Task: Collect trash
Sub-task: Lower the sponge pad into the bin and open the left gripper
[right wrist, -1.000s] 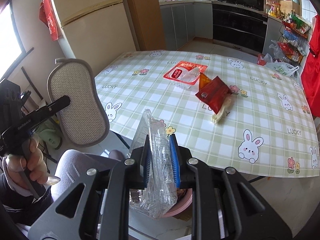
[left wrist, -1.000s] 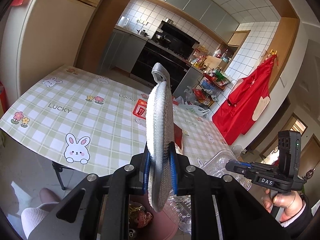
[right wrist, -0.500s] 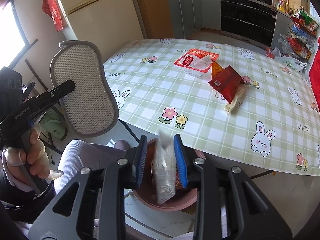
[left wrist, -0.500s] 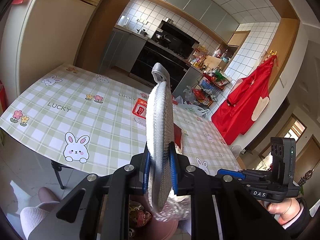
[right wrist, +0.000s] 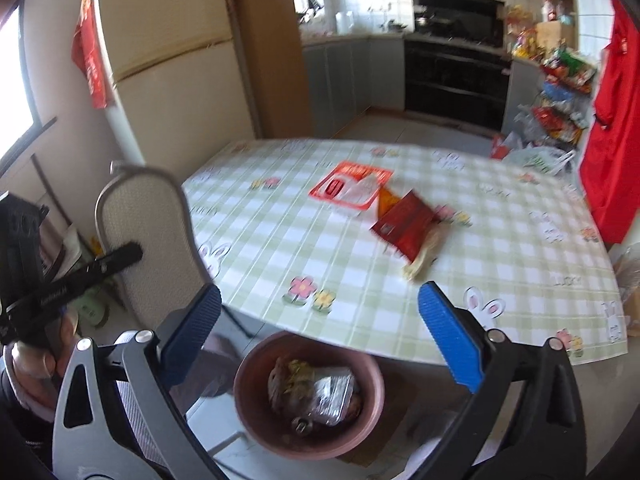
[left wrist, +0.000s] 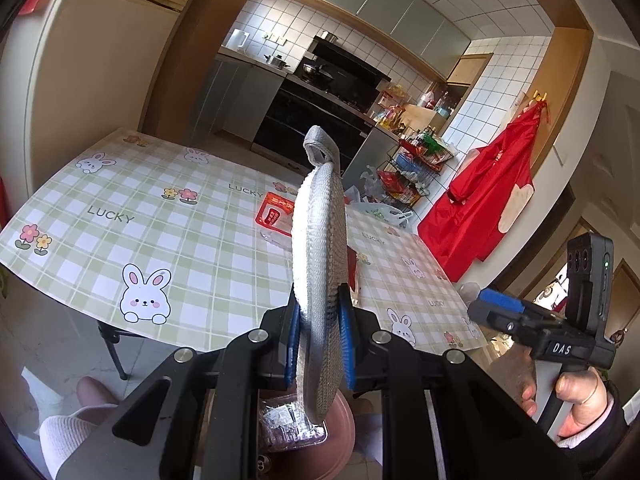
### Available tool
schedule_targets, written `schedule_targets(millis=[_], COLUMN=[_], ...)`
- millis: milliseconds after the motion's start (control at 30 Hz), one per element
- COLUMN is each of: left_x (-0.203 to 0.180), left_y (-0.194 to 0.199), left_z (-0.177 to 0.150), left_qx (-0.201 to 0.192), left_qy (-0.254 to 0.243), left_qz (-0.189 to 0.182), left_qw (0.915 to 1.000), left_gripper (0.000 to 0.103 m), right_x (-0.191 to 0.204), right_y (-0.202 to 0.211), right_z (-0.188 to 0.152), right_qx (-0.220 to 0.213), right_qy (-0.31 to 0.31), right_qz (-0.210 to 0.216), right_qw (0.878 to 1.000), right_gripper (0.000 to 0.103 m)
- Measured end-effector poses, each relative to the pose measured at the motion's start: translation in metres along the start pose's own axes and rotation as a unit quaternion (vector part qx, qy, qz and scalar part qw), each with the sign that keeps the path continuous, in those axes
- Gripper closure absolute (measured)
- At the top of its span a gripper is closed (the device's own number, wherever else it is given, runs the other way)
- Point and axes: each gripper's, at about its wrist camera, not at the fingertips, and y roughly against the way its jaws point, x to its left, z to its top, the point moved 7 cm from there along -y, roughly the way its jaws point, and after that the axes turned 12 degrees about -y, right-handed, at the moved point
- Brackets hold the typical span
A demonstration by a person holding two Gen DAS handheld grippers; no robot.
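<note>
The right tongs are standing spread wide, having just been opening, with nothing between the pads; the clear plastic container is lying in the pink bin below the counter edge; the left tongs are pinching a grey pad (held upright); red wrappers are lying on the counter.

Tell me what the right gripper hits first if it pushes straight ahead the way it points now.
Probably the near edge of the checked table. The right gripper is open and empty, angled down over the pink bin, which sits below its line. Depth is hard to judge here.
</note>
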Motion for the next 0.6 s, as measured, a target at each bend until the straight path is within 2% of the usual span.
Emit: schedule_targets(millis=[133, 233, 433, 600], left_x=[-0.007, -0.013, -0.028, -0.047], left_y=[-0.004, -0.009, -0.023, -0.035], left_z=[-0.003, -0.006, -0.018, -0.03], left_qx=[0.008, 0.018, 0.043, 0.071], left_qy=[-0.009, -0.016, -0.03, -0.042], left_qz=[-0.003, -0.006, -0.023, -0.058], left_qw=[0.9999, 0.9997, 0.9983, 0.9949], left_gripper=[0.086, 0.086, 0.085, 0.085], right_x=[-0.011, -0.02, -0.037, -0.045], right_y=[0.017, 0.025, 0.034, 0.036], right_z=[0.017, 0.024, 0.027, 0.026], right_qx=[-0.045, -0.06, -0.072, -0.071], right_qy=[-0.007, -0.017, -0.035, -0.046], right_qz=[-0.018, -0.023, -0.033, -0.034], right_qw=[0.999, 0.998, 0.996, 0.996], right_gripper=[0.006, 0.006, 0.006, 0.006])
